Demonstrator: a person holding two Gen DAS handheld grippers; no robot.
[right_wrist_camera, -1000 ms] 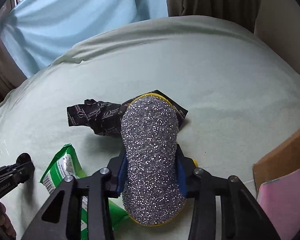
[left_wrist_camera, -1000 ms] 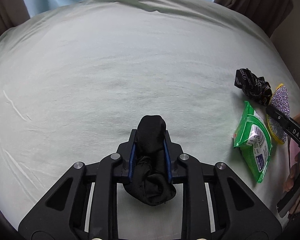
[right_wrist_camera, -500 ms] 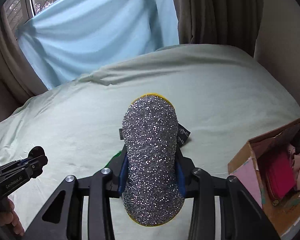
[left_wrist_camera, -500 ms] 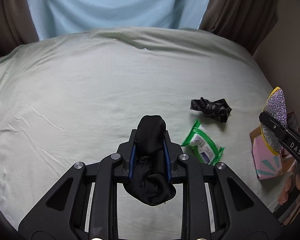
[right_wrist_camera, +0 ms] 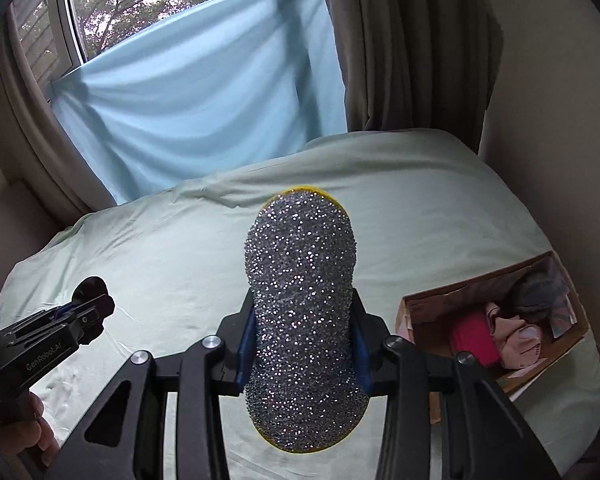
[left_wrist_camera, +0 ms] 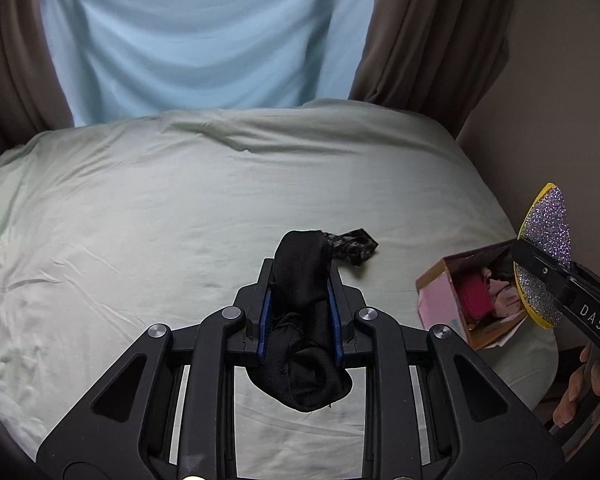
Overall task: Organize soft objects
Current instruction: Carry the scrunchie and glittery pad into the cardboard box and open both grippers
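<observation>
My left gripper (left_wrist_camera: 300, 280) is shut on a black sock (left_wrist_camera: 302, 320) and holds it above the bed. My right gripper (right_wrist_camera: 303, 312) is shut on a glittery silver sponge with a yellow back (right_wrist_camera: 303, 312); that sponge also shows at the right of the left wrist view (left_wrist_camera: 548, 240). An open cardboard box (right_wrist_camera: 420, 308) with pink and dark soft items inside sits on the bed at the right; it also shows in the left wrist view (left_wrist_camera: 440, 280). The left gripper with the sock shows at the left of the right wrist view (right_wrist_camera: 94, 300).
A pale green bed sheet (left_wrist_camera: 140, 220) covers the bed. A black patterned wrapper (left_wrist_camera: 354, 246) lies on the sheet behind the sock. A blue cloth (right_wrist_camera: 200, 112) and brown curtains (right_wrist_camera: 412, 40) hang at the far side. A wall (left_wrist_camera: 560, 80) stands at the right.
Both grippers have risen and drawn back from the bed with their items. The box has come into view at the right. The green packet is hidden now.
</observation>
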